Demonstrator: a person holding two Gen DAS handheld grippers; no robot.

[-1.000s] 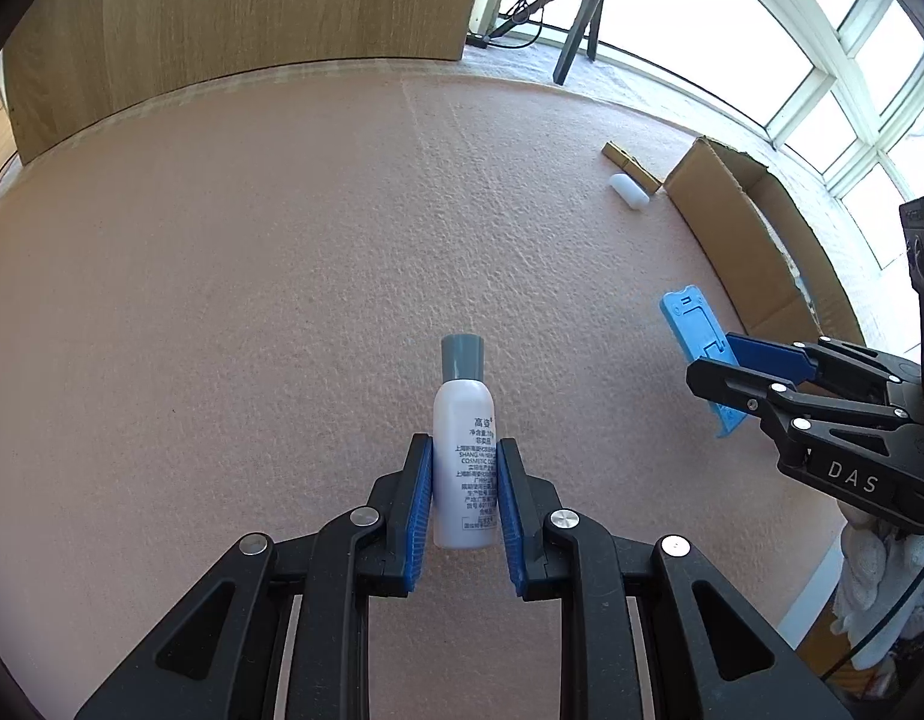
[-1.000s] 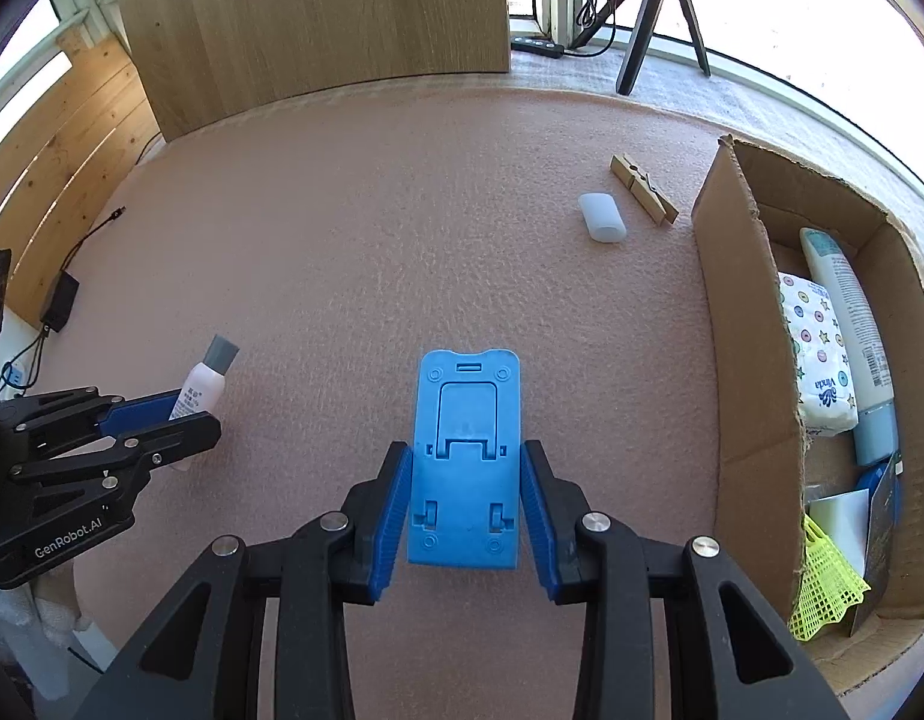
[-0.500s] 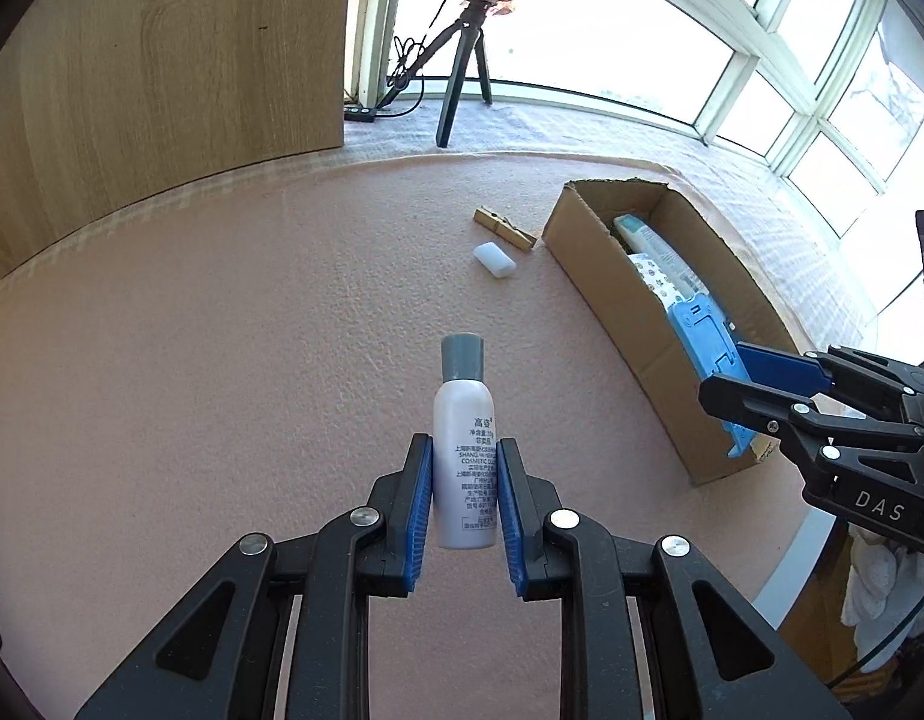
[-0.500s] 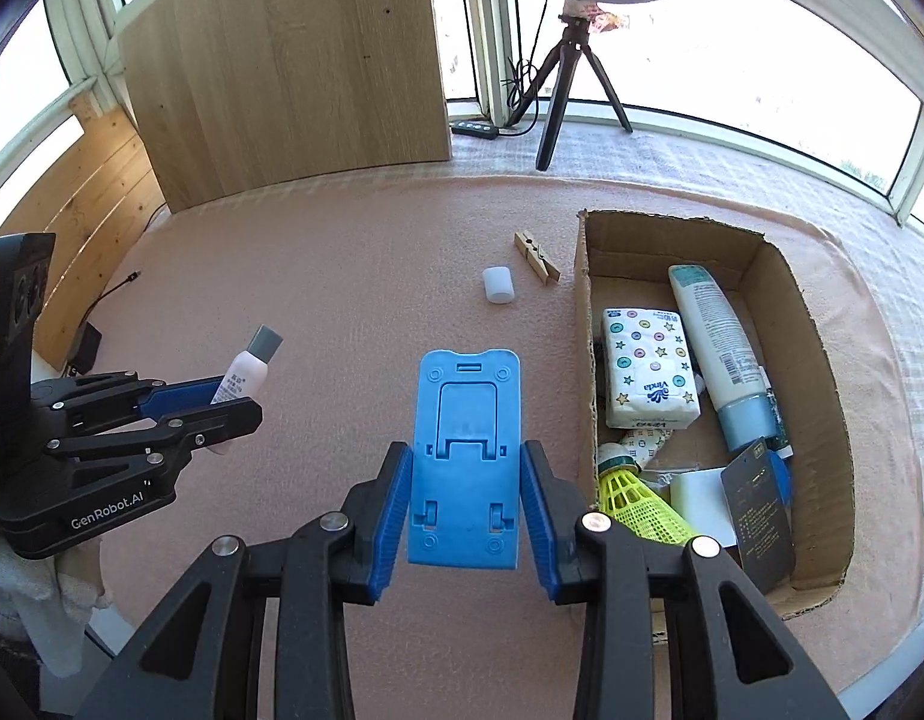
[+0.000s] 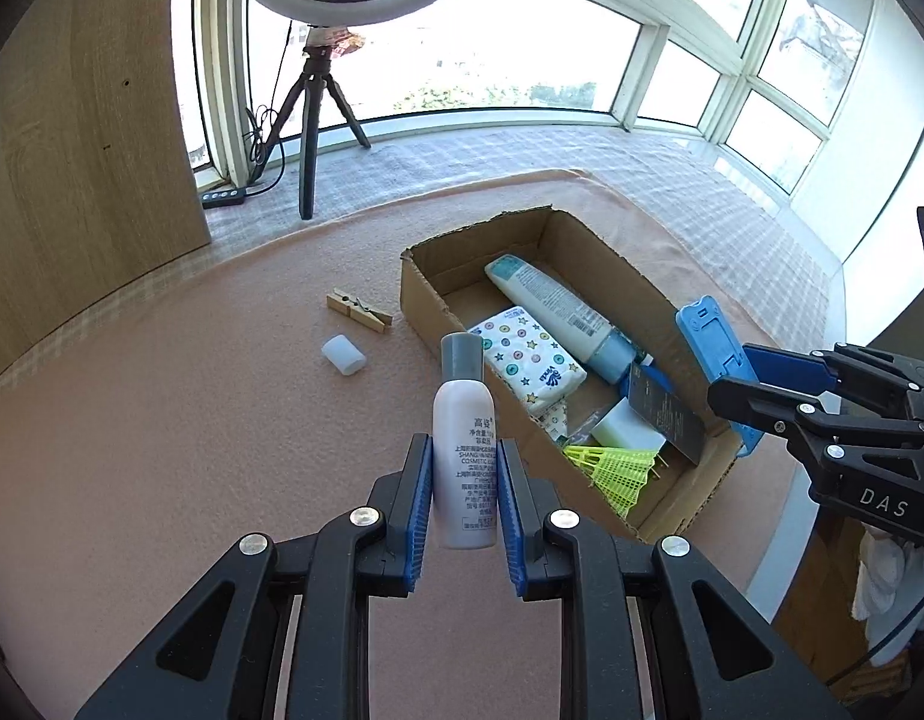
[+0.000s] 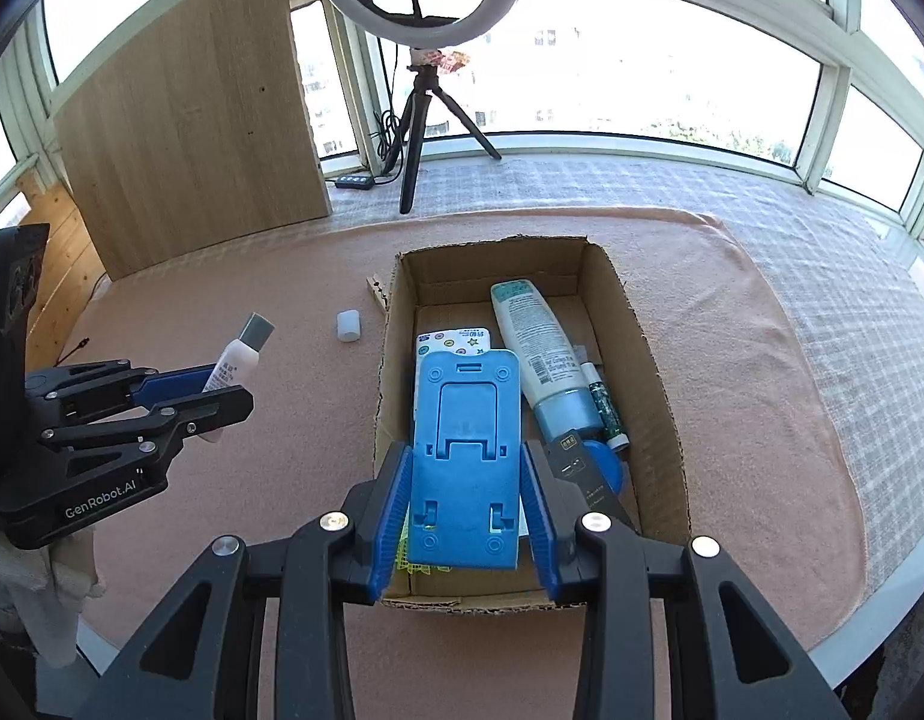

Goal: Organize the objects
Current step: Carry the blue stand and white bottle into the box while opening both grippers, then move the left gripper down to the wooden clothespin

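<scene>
Holding one thing in each tool, we are poised to drop both into the cardboard box (image 6: 636, 336). Our right gripper (image 6: 467, 504) has its jaws closed on the sides of the blue phone stand (image 6: 467, 450), which hangs above the near end of the box, over the yellow shuttlecock (image 5: 618, 468) and the tissue pack (image 5: 531, 363). Our left gripper (image 5: 465, 498) is clamped on the lower half of the white bottle (image 5: 465, 438), grey cap pointing forward, and sits above the pink mat (image 5: 162, 420) just left of the box wall. To do this well, we judge that the stand should go first: lower it until it is close to the contents, tilt it flat, then part the jaws so it does not bounce off the lotion tube (image 6: 537, 348). We should then clear the right tool sideways before swinging the bottle over the wall, so the two grippers do not clash. The free floor looks to be at the far end. The clothespin (image 5: 359, 312) and small white cap (image 5: 344, 354) lie on the mat beside the box, not yet collected.
</scene>
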